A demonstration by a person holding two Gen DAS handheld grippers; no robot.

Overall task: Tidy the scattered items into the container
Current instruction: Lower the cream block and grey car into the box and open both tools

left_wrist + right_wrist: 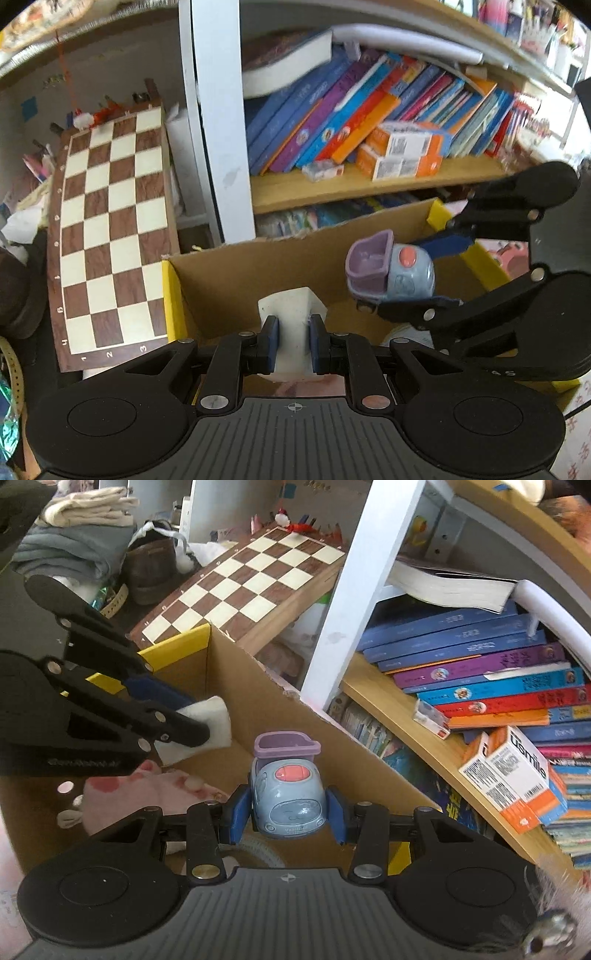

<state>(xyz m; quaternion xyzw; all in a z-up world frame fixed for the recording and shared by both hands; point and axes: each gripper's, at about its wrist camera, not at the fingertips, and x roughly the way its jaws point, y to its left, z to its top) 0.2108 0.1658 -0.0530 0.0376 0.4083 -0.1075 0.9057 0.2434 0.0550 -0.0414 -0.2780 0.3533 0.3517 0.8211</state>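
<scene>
A cluttered home room is shown: children's books packed on wooden shelves, chessboard, folded clothes.

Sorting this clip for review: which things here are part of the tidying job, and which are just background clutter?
Part of the job:
- white block, held by left gripper
- blue toy car, held by right gripper
- cardboard box
- pink plush inside it

Just lying about:
- chessboard
- shelf books
- orange cartons
- folded clothes
</scene>
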